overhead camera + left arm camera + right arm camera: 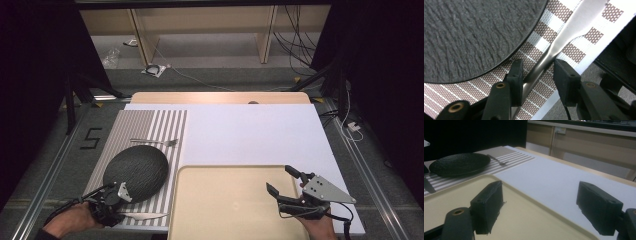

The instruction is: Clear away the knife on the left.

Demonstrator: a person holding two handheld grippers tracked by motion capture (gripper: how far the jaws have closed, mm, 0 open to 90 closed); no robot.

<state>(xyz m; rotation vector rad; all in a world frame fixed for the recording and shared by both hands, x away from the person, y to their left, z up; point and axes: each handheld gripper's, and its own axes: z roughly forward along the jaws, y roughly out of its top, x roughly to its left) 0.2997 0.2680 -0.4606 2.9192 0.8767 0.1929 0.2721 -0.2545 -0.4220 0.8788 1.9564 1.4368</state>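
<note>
Left claw point(116, 204), at the lower left of the high view, straddles the knife point(549, 56) handle on the striped placemat point(150, 125), pads not yet pressing it. Right claw point(284, 181) hangs released over the beige tray point(225, 210). Beyond lie the black plate point(136, 172) and fork point(155, 142).

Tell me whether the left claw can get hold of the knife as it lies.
Probably yes: the left claw already straddles the knife handle on the striped placemat, with the black plate clear to one side.
</note>
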